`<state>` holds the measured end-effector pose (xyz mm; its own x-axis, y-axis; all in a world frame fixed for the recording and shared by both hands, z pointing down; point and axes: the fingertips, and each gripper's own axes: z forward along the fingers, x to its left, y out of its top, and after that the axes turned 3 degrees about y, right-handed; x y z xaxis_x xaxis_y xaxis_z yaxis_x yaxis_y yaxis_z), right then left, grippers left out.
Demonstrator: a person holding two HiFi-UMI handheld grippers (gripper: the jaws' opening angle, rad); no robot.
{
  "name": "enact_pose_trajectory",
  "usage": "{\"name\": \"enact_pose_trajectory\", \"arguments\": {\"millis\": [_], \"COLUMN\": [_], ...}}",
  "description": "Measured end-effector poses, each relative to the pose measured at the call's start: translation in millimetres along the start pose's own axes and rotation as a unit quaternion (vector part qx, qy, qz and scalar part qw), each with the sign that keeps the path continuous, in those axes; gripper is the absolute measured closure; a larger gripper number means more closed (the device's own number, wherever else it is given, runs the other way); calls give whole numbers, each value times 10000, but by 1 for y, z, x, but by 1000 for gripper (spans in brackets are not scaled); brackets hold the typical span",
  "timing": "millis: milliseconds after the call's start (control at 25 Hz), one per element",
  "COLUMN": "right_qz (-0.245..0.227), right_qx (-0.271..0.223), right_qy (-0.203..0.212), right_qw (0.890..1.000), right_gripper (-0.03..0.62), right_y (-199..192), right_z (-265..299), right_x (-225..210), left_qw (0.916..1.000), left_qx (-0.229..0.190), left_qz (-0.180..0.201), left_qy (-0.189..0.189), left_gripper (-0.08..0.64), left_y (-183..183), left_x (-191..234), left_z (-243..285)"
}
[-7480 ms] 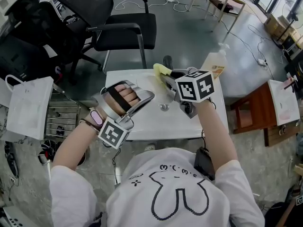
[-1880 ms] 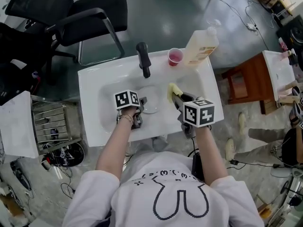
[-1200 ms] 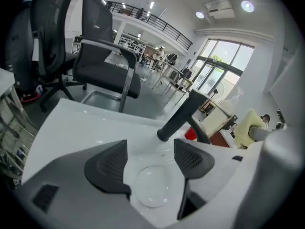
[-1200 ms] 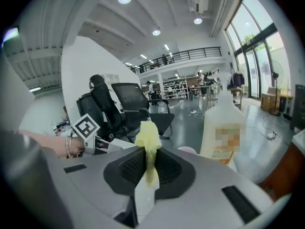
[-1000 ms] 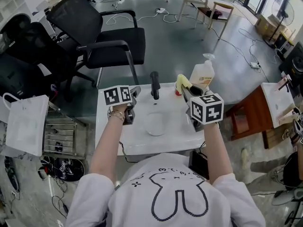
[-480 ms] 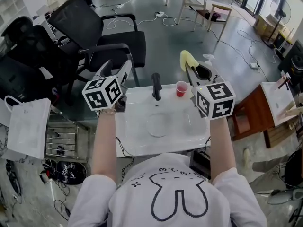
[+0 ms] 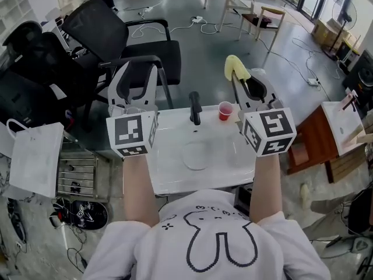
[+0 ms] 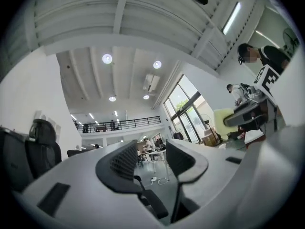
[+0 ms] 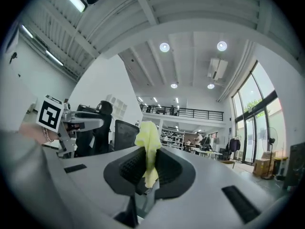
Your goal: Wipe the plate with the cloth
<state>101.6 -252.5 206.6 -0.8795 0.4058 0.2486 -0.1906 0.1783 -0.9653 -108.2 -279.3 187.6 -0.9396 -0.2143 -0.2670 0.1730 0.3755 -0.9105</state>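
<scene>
head view alone shows the one plate (image 7: 196, 155), in the sink (image 7: 169, 179) beneath left gripper (image 7: 139, 74) and right gripper (image 7: 245, 79).
right gripper view: jaws pinch the one yellow cloth (image 9: 147, 140); left gripper view: jaws apart, just been closing, nothing between.

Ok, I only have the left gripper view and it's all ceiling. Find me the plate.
Observer: The plate lies flat in the sink, in front of the faucet, untouched.
Operator: Check the right tongs' grip.
Observer: The right tongs are shut on the cloth; its yellow end sticks up past the tips.
Operator: Tell me what else is on the sink.
Observer: A red cup stands on the back rim, right of the faucet.
</scene>
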Motion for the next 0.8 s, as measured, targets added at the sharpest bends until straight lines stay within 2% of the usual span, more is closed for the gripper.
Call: {"name": "enact_pose_trajectory", "arguments": {"millis": [40,80,400,600,800], "right_qz": [27,48,252,168,188], "right_qx": [-55,-99,-363,-350,-407], "right_qy": [-34,-76,-346,-486,-609], "right_qw": [10000,9999,9984,9981,9971], "right_gripper": [541,541,541,541,541], "right_y": [3,4,9,8,8], "right_z": [-2,-5,-17,-21,-26], "right_x": [0,0,-4,-5,-4], "left_qw": [9998,9995,9996,9997,9997], "left_qx": [-76,-125,-208,-224,-225], "left_qz": [91,170,159,111,36], "left_qy": [135,240,97,-51,-36], "left_gripper": [427,551,552,552,552], "left_y": [2,3,3,2,4], "left_x": [3,6,2,-4,0], "left_z": [-4,-7,-15,-19,-22]}}
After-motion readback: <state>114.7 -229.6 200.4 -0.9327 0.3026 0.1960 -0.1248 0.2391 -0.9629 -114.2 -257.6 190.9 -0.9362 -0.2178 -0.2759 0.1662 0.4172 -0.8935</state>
